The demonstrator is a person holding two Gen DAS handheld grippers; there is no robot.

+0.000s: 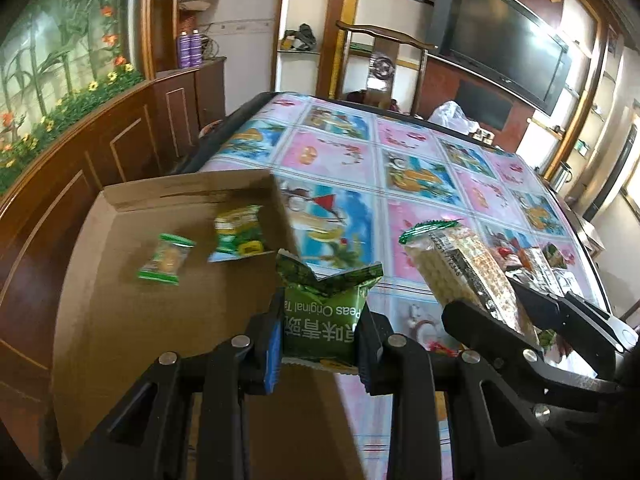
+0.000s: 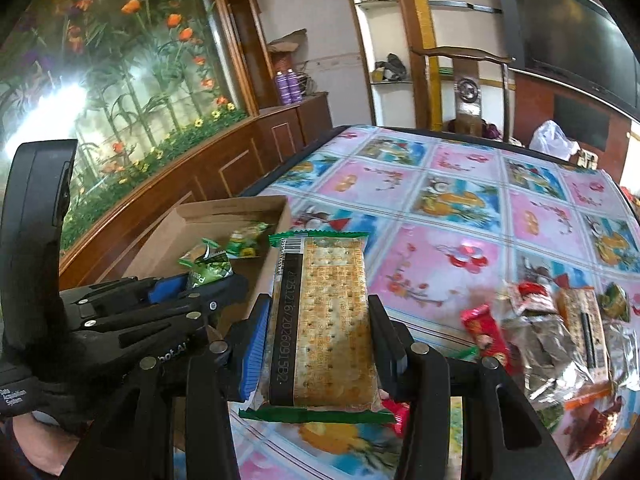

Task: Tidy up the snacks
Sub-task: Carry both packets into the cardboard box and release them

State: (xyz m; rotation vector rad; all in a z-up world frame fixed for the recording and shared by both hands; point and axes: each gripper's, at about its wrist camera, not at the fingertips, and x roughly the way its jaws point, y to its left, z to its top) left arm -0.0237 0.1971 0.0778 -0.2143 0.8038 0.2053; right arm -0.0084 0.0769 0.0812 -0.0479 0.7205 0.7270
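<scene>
The left gripper [image 1: 318, 340] clamped a green pea packet [image 1: 324, 312], upside down, at the near right edge of the cardboard box [image 1: 100, 300]. Beside it, the right gripper [image 2: 316, 344] gripped a cracker pack [image 2: 324, 320], long axis pointing forward over the tablecloth [image 2: 460, 208], with the snack pile [image 2: 560, 332] to its right.

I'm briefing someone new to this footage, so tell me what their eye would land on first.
Both grippers hold snacks: the left gripper is shut on a green pea packet at the near edge of the cardboard box, and the right gripper is shut on a cracker pack over the bright patterned tablecloth. Two small green packets already lie in the box, and a snack pile sits to the right.
</scene>
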